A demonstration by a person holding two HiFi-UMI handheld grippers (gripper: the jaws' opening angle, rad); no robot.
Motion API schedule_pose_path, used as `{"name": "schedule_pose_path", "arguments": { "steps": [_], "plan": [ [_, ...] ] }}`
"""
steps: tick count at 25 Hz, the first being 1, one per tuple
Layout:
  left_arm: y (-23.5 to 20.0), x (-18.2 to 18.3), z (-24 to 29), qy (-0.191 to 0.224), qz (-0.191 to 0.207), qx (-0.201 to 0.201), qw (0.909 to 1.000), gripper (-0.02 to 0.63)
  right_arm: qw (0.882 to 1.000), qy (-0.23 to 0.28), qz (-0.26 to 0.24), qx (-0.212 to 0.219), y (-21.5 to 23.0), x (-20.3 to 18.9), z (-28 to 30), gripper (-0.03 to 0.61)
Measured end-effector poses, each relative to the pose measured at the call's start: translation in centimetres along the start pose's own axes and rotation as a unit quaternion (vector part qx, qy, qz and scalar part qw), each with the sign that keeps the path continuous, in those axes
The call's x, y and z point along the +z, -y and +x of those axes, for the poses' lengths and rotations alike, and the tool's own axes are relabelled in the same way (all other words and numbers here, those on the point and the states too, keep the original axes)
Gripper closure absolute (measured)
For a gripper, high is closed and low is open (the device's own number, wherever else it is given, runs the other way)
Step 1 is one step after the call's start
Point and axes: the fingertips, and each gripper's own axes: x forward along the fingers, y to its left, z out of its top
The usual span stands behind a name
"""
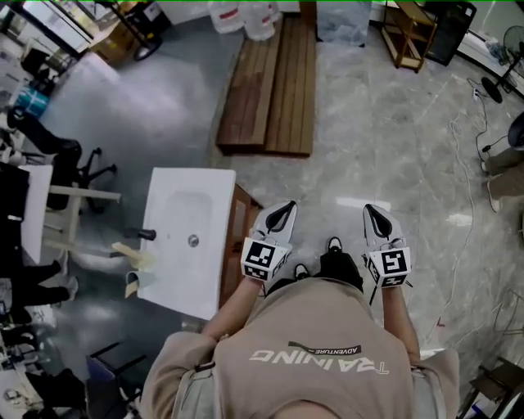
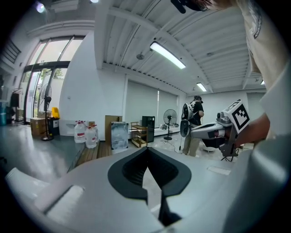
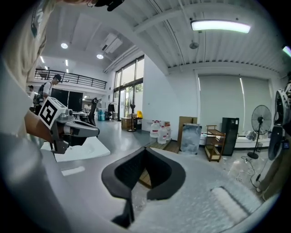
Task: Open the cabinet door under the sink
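1. Left tool (image 1: pixel 286 209): jaws pressed together with the tips meeting and nothing between them. In the left gripper view (image 2: pixel 147 151) only floor shows past the tips.
2. Right tool (image 1: pixel 373 210): jaws also pressed together and empty. The right gripper view (image 3: pixel 145 150) shows the pads closed to a point.
3. Both tools are held out in front of the person's chest, side by side and apart, pointing away and a little down over the grey floor (image 1: pixel 385 123).
4. The cabinet (image 1: pixel 236 245) is a wooden unit under the white sink (image 1: pixel 168 282), at the person's left. From above it shows only as a narrow brown strip along the sink's right edge, so I can't tell whether the door is closed.
5. The left tool sits just beside that brown strip in the head view, with no contact visible. The right tool is well apart from it.
6. The faucet (image 1: pixel 141 234) is on the sink's far left side, away from the person.
7. Ahead are a wooden platform (image 1: pixel 270 90) on the floor, water jugs (image 1: pixel 244 16) at its far end and a wooden shelf unit (image 1: pixel 409 33) to the right.
8. The left gripper view also shows a standing fan (image 2: pixel 169 117) and a person in the background (image 2: pixel 195 111) behind the right tool.
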Motion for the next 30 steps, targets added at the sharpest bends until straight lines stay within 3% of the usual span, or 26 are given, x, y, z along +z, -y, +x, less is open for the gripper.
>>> {"name": "schedule_pose_path", "arguments": {
  "steps": [9, 15, 23, 30],
  "plan": [
    [-6.3, 2.9, 3.5, 0.011, -0.009, 0.113, 0.9935, 0.595, 0.989, 0.019, -0.048, 0.137, 0.7, 3.2, 11.1, 0.578],
    [-9.5, 5.0, 3.9, 0.026, -0.031, 0.204, 0.9783, 0.595, 0.970, 0.031, -0.069, 0.232, 0.7, 5.6, 16.6, 0.578],
    [-9.7, 2.8, -0.3, 0.015, -0.086, 0.341, 0.9358, 0.595, 0.925, 0.000, -0.093, 0.369, -3.6, 4.4, 18.8, 0.577],
    [-8.6, -0.2, -8.4, 0.011, -0.126, 0.458, 0.8797, 0.595, 0.864, -0.010, -0.130, 0.487, -11.8, 3.7, 19.2, 0.577]
  ]
}}
